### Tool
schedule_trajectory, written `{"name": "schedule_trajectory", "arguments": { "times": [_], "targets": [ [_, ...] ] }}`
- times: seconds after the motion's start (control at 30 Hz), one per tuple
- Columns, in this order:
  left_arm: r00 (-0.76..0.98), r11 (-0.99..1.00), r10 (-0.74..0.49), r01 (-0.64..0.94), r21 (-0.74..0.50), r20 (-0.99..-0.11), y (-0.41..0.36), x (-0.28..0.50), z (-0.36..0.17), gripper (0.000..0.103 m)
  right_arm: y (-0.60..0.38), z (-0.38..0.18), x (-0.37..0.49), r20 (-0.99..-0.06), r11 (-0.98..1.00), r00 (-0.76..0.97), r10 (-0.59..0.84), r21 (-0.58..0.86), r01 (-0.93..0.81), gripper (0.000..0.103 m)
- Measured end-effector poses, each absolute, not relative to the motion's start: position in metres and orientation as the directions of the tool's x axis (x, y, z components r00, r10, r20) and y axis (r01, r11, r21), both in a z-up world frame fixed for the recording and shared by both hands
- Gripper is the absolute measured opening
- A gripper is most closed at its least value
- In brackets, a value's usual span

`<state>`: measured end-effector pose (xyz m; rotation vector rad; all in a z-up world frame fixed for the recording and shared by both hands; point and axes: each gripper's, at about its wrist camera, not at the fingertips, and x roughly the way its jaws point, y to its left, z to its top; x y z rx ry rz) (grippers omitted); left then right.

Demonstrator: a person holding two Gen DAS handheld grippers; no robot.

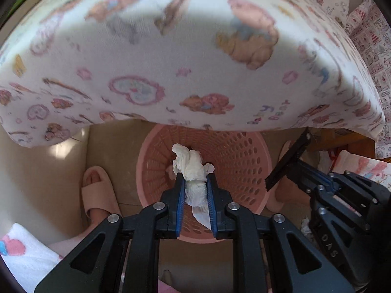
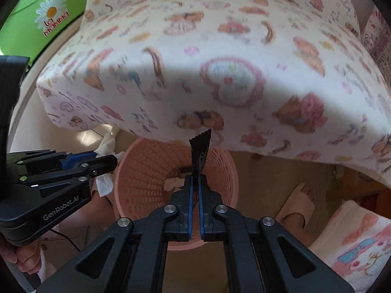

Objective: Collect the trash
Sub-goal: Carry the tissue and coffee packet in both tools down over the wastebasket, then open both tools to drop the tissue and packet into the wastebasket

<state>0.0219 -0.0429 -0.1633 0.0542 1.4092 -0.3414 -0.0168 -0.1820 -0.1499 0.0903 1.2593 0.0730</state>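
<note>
Above one pink basket [image 1: 244,151], left hand-held gripper [image 1: 195,178] pinches one crumpled tissue [image 1: 191,166], right hand-held gripper [image 2: 195,178] one black wrapper [image 2: 200,151].

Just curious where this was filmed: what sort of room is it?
Probably a bedroom at home: a bed in a cartoon-print sheet, a pink wastebasket on the floor, and slippered feet beside it.
</note>
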Motion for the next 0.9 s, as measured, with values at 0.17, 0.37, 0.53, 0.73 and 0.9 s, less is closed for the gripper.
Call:
{"name": "schedule_trajectory", "arguments": {
  "times": [0.17, 0.37, 0.53, 0.73, 0.9],
  "targets": [
    [0.109, 0.953, -0.13, 0.288, -0.094, -0.985, -0.048, 0.025, -0.184, 0.016, -0.179, -0.186, -0.007, -0.965, 0.993, 0.235, 0.115, 0.121, 0.011, 0.004],
    [0.05, 0.947, -0.109, 0.31, -0.088, -0.993, -0.051, 0.025, -0.205, 0.016, -0.183, -0.216, -0.002, -0.977, 0.993, 0.183, 0.107, 0.115, 0.032, 0.004],
    [0.034, 0.95, -0.068, 0.309, -0.054, -0.997, -0.05, 0.025, -0.215, 0.018, -0.19, -0.223, -0.004, -0.976, 0.987, 0.172, 0.136, 0.148, 0.056, 0.004],
    [0.025, 0.955, -0.087, 0.287, -0.077, -0.996, -0.048, 0.028, -0.215, 0.019, -0.19, -0.218, -0.008, -0.969, 0.986, 0.205, 0.14, 0.155, 0.057, 0.004],
    [0.006, 0.956, -0.036, 0.291, -0.033, -0.999, -0.05, 0.03, -0.233, 0.019, -0.188, -0.226, -0.002, -0.963, 0.986, 0.235, 0.135, 0.154, 0.064, 0.004]
  ]
}}
